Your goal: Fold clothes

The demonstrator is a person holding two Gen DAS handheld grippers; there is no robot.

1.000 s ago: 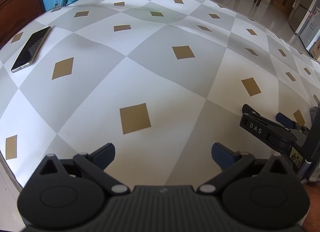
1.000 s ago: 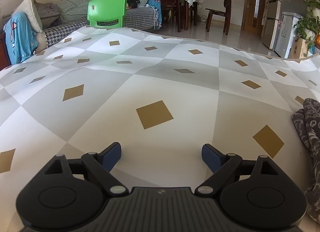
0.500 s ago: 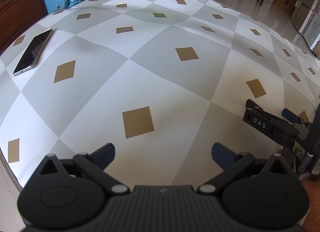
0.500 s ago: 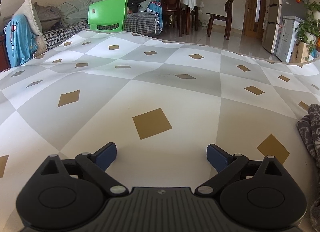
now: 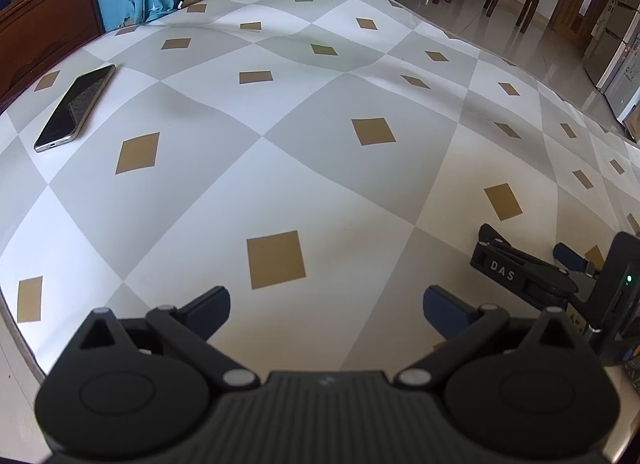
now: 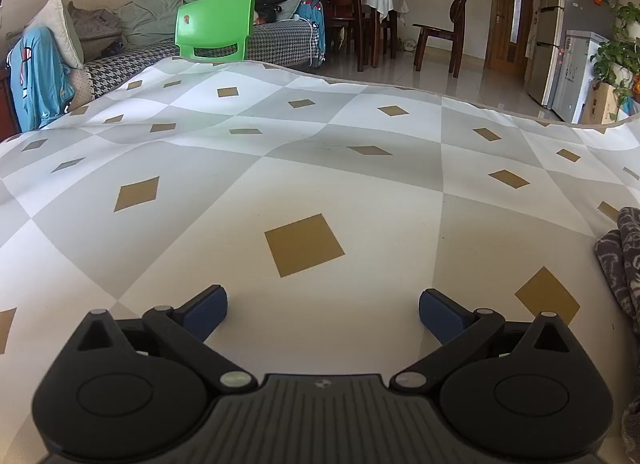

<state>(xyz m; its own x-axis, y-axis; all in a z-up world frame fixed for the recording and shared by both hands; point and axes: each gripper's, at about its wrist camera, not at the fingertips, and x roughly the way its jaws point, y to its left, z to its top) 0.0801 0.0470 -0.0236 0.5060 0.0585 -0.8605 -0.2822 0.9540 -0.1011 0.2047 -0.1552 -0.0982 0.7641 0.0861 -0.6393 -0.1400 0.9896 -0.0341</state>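
Grey patterned garment [image 6: 622, 264] bunched at right edge of tabletop [image 6: 360, 192], off to right of right tongs [image 6: 323, 312]. Right tongs opening, nothing between. Left tongs [image 5: 326, 310] agape, empty, farther off. Right hand nearer.

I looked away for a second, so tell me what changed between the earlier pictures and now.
The right gripper has spread its jaws wider and they are opening now, with nothing between them, only bare tablecloth. Nothing was picked up or let go. The left gripper stays open and empty, the phone and the grey garment lie where they were.
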